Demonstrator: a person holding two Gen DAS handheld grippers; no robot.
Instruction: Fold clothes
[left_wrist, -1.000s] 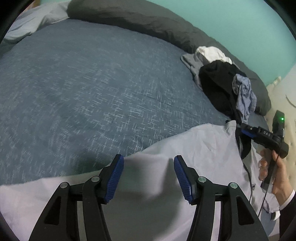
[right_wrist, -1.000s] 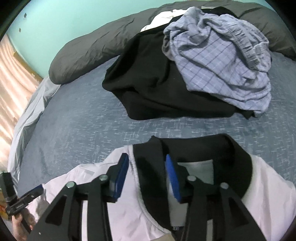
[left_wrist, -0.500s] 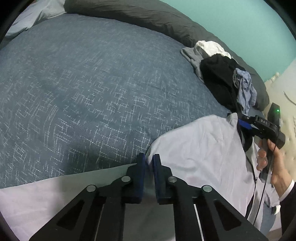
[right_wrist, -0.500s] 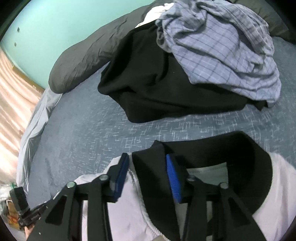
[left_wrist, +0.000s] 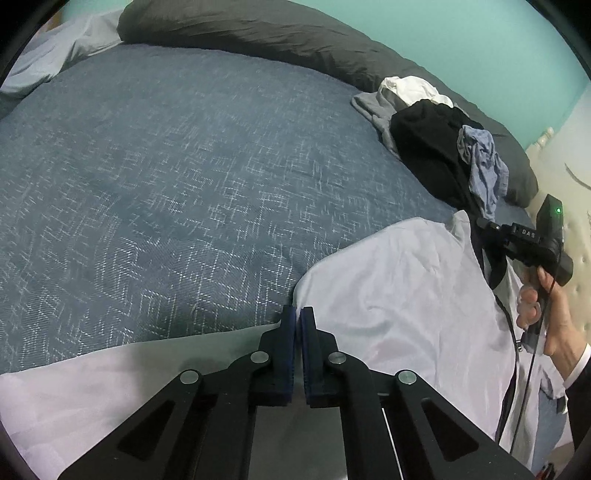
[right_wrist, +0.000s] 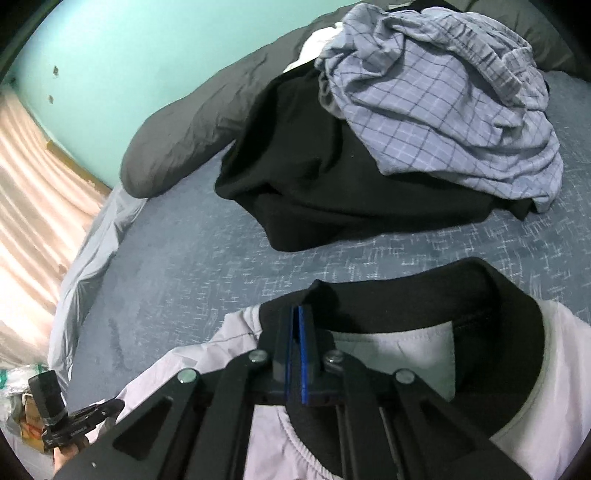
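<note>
A pale lilac jacket with a black ribbed collar lies spread on the blue bedspread. My left gripper is shut on the jacket's far edge near its lower hem. In the right wrist view my right gripper is shut on the left end of the black collar. The right gripper's body and the hand holding it show at the far right of the left wrist view. The left gripper's body appears at the bottom left of the right wrist view.
A heap of clothes sits just beyond the collar: a black garment under a blue checked one, with white and grey pieces behind. A long dark grey pillow runs along the turquoise wall. A curtain hangs at left.
Both grippers have gone from open to shut: the left closed on the jacket's edge, then the right closed on the collar. The jacket's edge has bunched up slightly at the left gripper.
</note>
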